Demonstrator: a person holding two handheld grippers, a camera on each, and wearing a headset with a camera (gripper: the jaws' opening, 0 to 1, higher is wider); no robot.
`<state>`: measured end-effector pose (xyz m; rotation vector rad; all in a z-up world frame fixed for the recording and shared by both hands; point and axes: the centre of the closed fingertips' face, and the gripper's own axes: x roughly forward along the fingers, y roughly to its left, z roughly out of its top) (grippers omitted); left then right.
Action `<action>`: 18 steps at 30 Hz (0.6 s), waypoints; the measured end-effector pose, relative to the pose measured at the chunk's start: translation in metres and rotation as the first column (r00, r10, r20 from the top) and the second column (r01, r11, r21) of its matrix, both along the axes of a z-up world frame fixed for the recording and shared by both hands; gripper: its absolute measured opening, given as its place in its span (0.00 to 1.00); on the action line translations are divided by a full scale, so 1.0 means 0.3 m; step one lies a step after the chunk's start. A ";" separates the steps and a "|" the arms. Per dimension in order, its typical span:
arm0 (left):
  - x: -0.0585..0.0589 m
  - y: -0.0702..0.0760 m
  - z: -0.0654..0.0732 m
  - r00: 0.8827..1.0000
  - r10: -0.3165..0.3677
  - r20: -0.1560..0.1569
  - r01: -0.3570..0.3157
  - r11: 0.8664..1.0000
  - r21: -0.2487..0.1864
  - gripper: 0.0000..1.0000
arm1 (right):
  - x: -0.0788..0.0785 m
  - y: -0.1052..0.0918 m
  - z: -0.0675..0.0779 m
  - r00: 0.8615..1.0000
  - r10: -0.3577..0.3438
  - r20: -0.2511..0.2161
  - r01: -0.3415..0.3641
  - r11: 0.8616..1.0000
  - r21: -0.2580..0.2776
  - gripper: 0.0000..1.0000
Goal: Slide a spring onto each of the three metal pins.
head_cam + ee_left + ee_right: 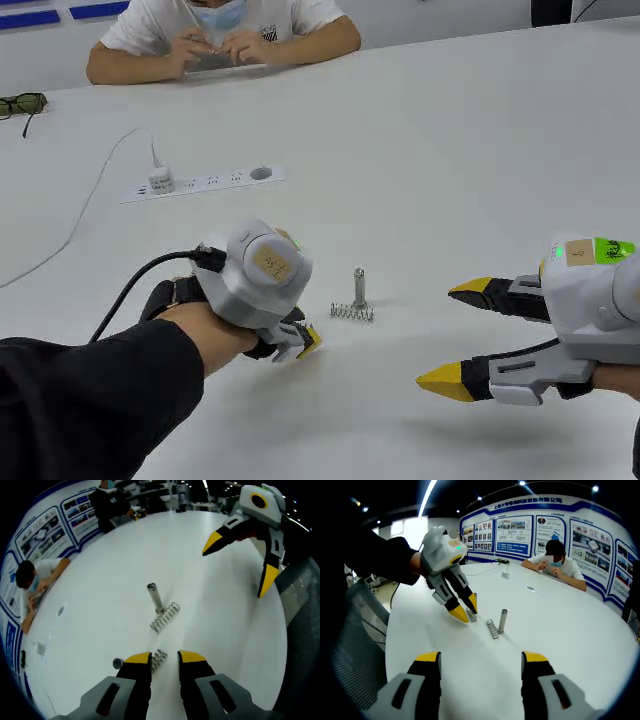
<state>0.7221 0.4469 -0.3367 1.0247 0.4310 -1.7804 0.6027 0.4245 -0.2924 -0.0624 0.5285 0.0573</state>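
White desk (pixel 480 150) runs wide and bare. Toward its near edge, the left gripper (pixel 165 657) points down at the top, its jaws a narrow gap apart. A spring (pixel 159 659) lies on the desk between the tips, near one jaw. Whether a jaw touches it I cannot tell. A second pin (pixel 118 663) shows its round end just outside that jaw.

The right gripper (pixel 455 335) hovers toward the near right corner, jaws spread wide and holding nothing, tips aimed at the middle.

Between the two grippers, a little farther in, a pin (pixel 359 287) stands upright. A second spring (pixel 352 312) lies on its side against the pin's foot.

Farther toward the far left corner lies a power strip (pixel 205 183). A person (pixel 215 30) sits at the far edge.
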 end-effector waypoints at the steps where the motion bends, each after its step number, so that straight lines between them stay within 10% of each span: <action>1: 0.001 0.000 -0.002 1.000 0.000 0.001 0.000 1.000 0.002 0.21 | 0.000 0.000 0.000 1.000 0.000 0.000 0.000 1.000 0.000 0.66; 18: 0.014 0.044 -0.019 1.000 0.009 0.009 -0.009 0.999 0.032 0.17 | 0.006 0.005 0.005 1.000 0.004 0.008 -0.004 1.000 0.008 0.66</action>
